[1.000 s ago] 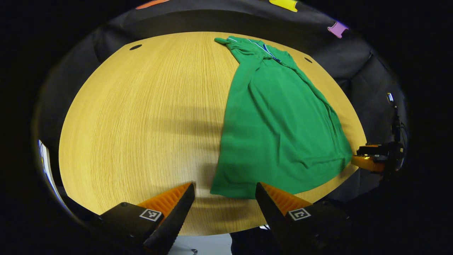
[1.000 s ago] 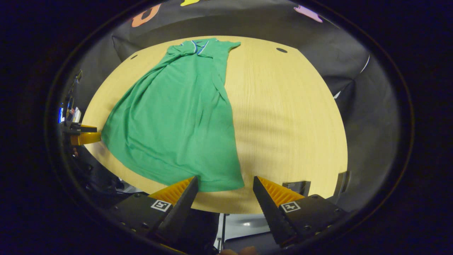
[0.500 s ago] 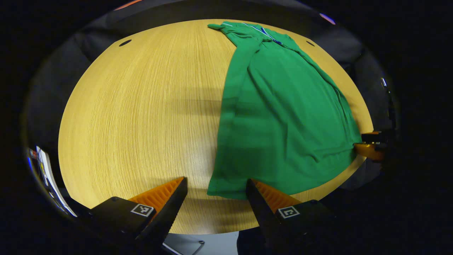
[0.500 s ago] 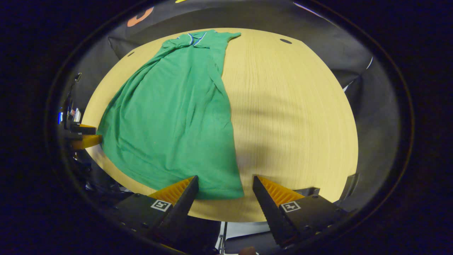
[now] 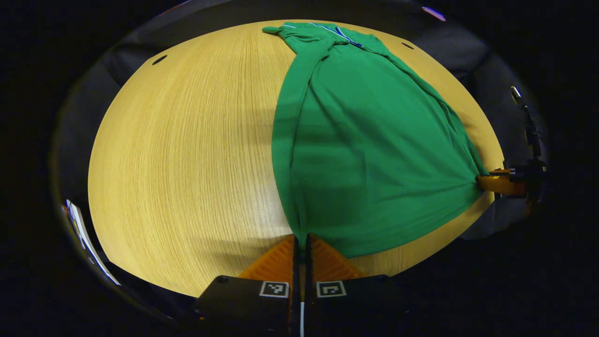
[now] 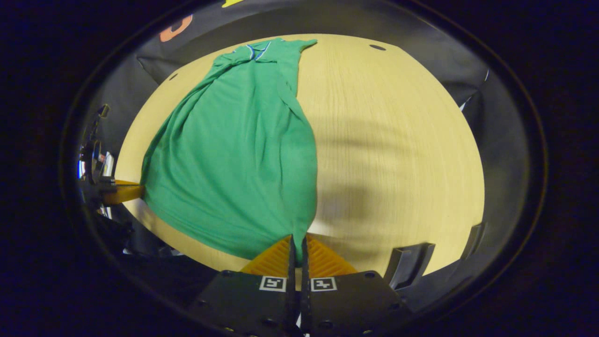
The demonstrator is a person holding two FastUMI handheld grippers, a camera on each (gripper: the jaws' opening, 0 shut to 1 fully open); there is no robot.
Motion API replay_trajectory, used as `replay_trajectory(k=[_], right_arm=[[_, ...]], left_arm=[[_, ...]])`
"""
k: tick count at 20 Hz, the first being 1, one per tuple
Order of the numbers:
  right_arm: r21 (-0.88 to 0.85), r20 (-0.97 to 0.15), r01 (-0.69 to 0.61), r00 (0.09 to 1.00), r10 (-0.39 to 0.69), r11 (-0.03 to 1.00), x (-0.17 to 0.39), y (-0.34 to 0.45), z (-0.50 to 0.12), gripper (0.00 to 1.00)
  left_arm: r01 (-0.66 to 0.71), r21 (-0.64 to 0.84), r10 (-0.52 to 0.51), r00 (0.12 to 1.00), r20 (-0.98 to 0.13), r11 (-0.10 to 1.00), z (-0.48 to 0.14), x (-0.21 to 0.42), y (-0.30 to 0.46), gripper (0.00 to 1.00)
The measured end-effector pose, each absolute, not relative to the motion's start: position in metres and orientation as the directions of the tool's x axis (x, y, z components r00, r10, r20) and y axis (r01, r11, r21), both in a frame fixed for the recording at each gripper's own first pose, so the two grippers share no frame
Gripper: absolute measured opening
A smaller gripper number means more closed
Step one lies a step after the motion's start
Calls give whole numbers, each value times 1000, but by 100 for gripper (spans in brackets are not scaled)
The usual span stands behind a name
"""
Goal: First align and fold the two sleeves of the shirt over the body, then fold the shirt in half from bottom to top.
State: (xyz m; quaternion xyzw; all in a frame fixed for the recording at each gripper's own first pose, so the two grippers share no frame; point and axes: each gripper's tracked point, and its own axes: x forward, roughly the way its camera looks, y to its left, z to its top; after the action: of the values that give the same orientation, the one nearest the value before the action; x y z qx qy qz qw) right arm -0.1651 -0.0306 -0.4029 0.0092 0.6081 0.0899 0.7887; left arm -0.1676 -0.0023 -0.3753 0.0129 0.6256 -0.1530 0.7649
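Observation:
A green shirt (image 5: 369, 140) lies lengthwise on the round wooden table (image 5: 187, 154), its collar at the far edge and both sleeves folded over the body. My left gripper (image 5: 301, 239) is shut on the near left corner of the hem. In the right gripper view the same shirt (image 6: 243, 150) stretches away from me, and my right gripper (image 6: 296, 239) is shut on the near right hem corner. Each gripper also appears at the far hem corner in the other's view: the right gripper (image 5: 503, 182) and the left gripper (image 6: 119, 192). The hem hangs taut between them, slightly raised.
Bare wooden table (image 6: 398, 154) spreads to the right of the shirt in the right gripper view, and to its left in the left gripper view. Small dark holes (image 5: 159, 60) mark the table's far rim. A dark bracket (image 6: 405, 264) sits below the near edge.
Both grippers, open a second ago around the hem corners, have closed on them. The hem is now pulled taut and drawn toward each gripper.

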Motion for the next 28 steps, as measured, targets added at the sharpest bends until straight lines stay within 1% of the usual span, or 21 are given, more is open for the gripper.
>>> replay_trajectory(k=[1, 2, 4, 6, 9, 13, 17, 20, 22, 23, 25, 28], right_arm=[[132, -958, -138, 236, 162, 982, -161, -28, -408, 7], [133, -958, -143, 234, 165, 981, -165, -28, -403, 0], [127, -960, -150, 231, 160, 981, -165, -28, -403, 0], [123, -960, -146, 232, 155, 982, -166, -28, -399, 0], [121, -953, -149, 260, 157, 981, -161, -28, -385, 0], [118, -937, -149, 311, 160, 982, -149, -32, -364, 0], [126, -925, -154, 338, 172, 980, -136, -31, -347, 0], [121, -916, -172, 361, 176, 978, -126, -30, -336, 0], [119, -907, -177, 381, 179, 977, -116, -30, -326, 0], [117, -902, -176, 392, 179, 977, -110, -31, -321, 2], [120, -889, -169, 420, 182, 978, -98, -34, -310, 2], [118, -870, -167, 457, 183, 979, -79, -37, -295, 2]], left_arm=[[236, -199, -239, 154, -959, 951, -372, -165, -6, 8], [215, -221, -254, 140, -957, 951, -368, -163, -8, 7], [188, -249, -274, 120, -954, 950, -360, -155, -12, 7], [183, -275, -297, 106, -949, 944, -362, -165, -3, 7], [169, -346, -366, 114, -923, 923, -336, -164, -20, 7], [171, -381, -403, 121, -907, 909, -316, -162, -18, 7], [186, -377, -409, 185, -894, 907, -298, -146, -18, 6], [208, -379, -421, 217, -881, 901, -285, -137, -21, 7], [238, -337, -394, 257, -882, 911, -276, -125, -15, 7], [257, -319, -385, 278, -880, 912, -271, -118, -14, 6], [279, -308, -387, 303, -871, 910, -266, -103, -15, 6], [276, -305, -390, 344, -854, 911, -256, -85, -14, 6]])
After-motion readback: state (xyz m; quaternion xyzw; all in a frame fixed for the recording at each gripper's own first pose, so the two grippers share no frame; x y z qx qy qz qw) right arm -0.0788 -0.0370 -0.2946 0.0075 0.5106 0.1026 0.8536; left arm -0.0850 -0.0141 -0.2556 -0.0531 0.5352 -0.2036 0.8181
